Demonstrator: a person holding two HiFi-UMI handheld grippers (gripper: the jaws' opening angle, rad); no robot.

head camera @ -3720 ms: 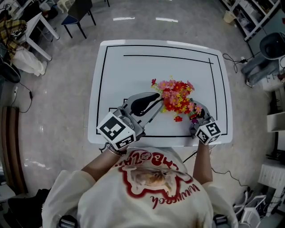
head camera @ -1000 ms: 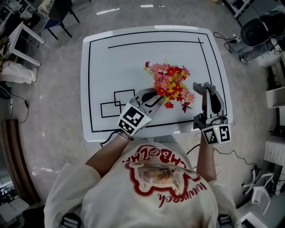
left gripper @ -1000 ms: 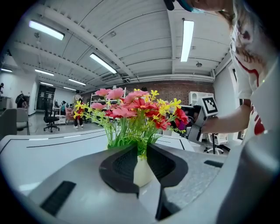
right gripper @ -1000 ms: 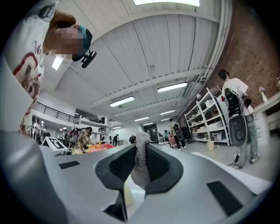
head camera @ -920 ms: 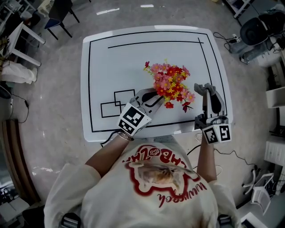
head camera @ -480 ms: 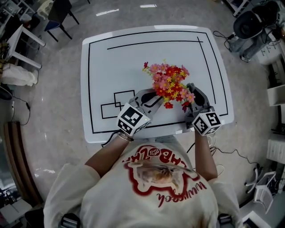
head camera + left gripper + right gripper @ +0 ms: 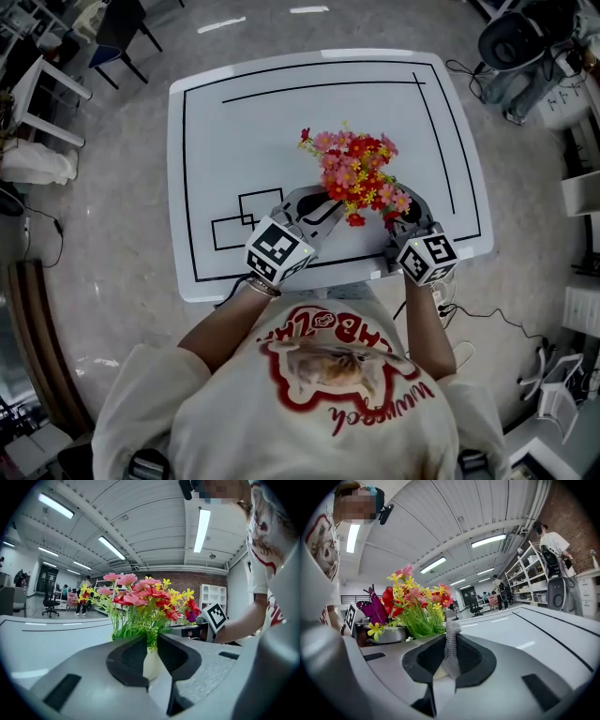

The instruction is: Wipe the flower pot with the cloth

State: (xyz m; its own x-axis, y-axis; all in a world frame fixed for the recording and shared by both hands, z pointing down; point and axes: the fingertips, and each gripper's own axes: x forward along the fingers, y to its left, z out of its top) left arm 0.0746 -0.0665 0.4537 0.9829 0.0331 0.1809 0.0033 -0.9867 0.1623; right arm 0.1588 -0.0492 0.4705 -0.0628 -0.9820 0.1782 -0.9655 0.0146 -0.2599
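Here the flower pot (image 7: pixel 150 666) stands upright near the lower middle of the table (image 7: pixel 216 131), mostly hidden in the head view beneath its flowers (image 7: pixel 356 178). The left tool (image 7: pixel 317 204) reaches in from the lower left, its jaws closed narrow on the pale pot wall. The right tool (image 7: pixel 409 214) sits just beside the bouquet's lower right, jaws pinched on a hanging strip of grey cloth (image 7: pixel 451 644). From it the pot lies to the left and a little ahead, close by, so the wipe likely calls for a short sideways press against the pot's free right face. The near table edge runs just below both tools, and open room lies toward the upper frame and the right
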